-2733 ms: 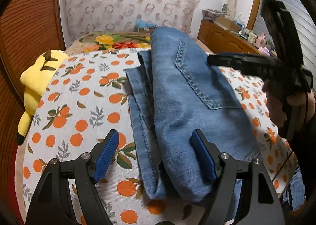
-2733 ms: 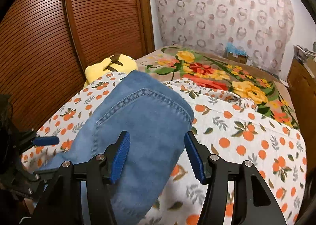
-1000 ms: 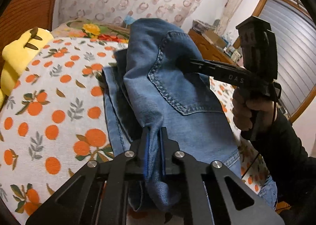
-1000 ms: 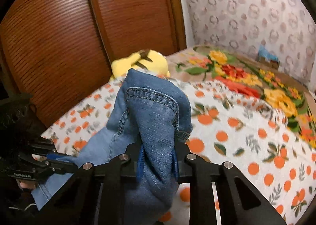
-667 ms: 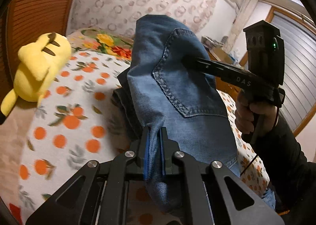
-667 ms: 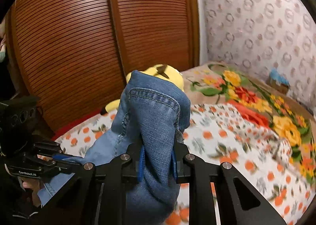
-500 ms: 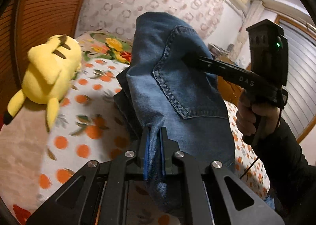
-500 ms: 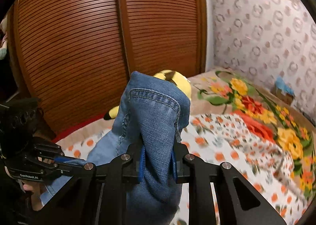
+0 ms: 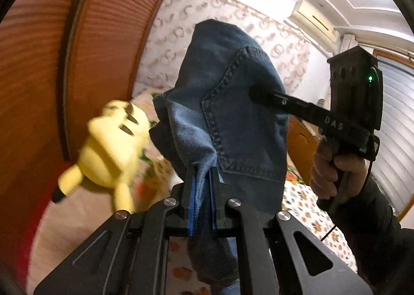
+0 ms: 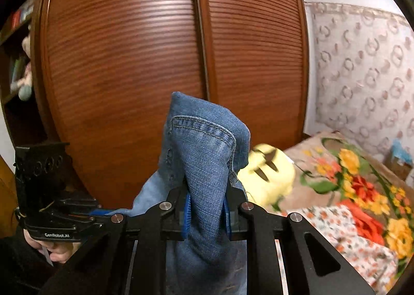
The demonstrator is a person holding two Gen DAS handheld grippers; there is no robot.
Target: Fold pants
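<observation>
Bedroom with ribbed wooden wardrobe doors (image 10: 181,44), patterned wallpaper, a bed (image 10: 344,220) under orange-print and floral covers, a yellow plush toy (image 9: 111,150) near the wardrobe side.

Folding well under way, judging by the layers: pants (image 9: 233,103) already doubled into a thick bundle, back pocket facing outward, now lifted clear of the bed and hanging between both tools. Left to do, as a judgement: carry the raised end over, lay it down onto the rest for one more fold, smooth flat.

Left gripper (image 9: 201,199): jaws almost fully together, blue pads clamped on a thin edge of the denim, fabric rising above the pads and drooping below them. Right gripper (image 10: 207,214): jaws narrowly apart, closed a little further in the last moment, pinching a thicker roll of denim with a stitched hem showing just above the pads. In the left wrist view, right gripper's finger pressed into the pocket side of the bundle, a hand (image 9: 333,168) around its grip. Pants thus directly at both sets of fingertips, held upright, above the covers, plush toy behind and beside.
</observation>
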